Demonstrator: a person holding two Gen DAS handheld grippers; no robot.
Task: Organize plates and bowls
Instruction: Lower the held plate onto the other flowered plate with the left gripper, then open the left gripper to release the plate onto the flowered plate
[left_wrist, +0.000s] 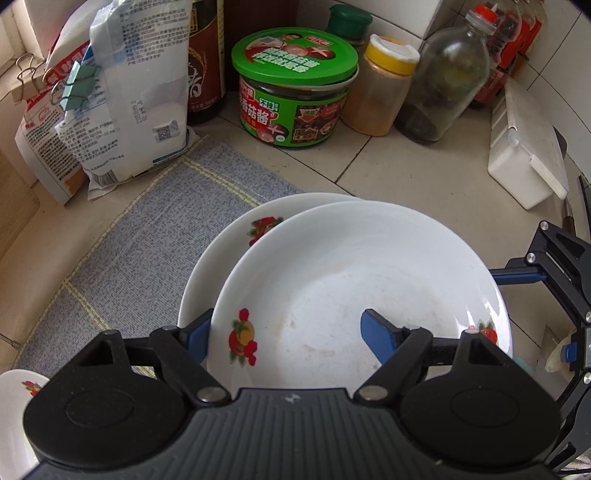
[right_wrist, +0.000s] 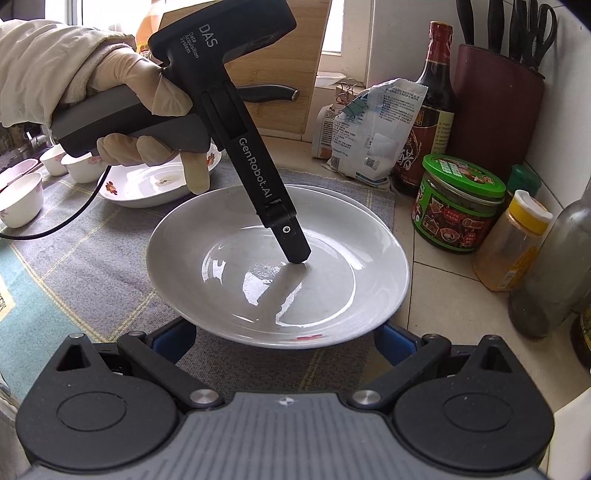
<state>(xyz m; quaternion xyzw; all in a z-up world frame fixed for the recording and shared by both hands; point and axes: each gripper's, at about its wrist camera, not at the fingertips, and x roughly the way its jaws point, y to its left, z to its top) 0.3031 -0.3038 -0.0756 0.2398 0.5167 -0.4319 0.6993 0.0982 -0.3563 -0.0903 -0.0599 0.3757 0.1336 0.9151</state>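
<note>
A white plate with fruit prints (left_wrist: 362, 280) lies tilted on a second matching plate (left_wrist: 236, 236) on the grey mat. My left gripper (left_wrist: 288, 338) is open across its near rim, one blue finger (left_wrist: 197, 338) outside and one (left_wrist: 378, 338) inside the dish. In the right wrist view the same top plate (right_wrist: 277, 258) shows with the left gripper's finger (right_wrist: 293, 243) resting in it. My right gripper (right_wrist: 286, 341) is open, its blue fingers (right_wrist: 393, 341) low beside the plate's near rim. Another plate (right_wrist: 147, 184) and small bowls (right_wrist: 22, 199) sit at the far left.
A grey woven mat (left_wrist: 147, 229) covers the tiled counter. Behind stand flour bags (left_wrist: 122, 103), a dark sauce bottle (left_wrist: 207, 74), a green-lidded jar (left_wrist: 295, 88), a yellow-capped spice jar (left_wrist: 384, 88), a glass bottle (left_wrist: 447, 81) and a white box (left_wrist: 524, 155). A knife block (right_wrist: 495, 103) stands at the back.
</note>
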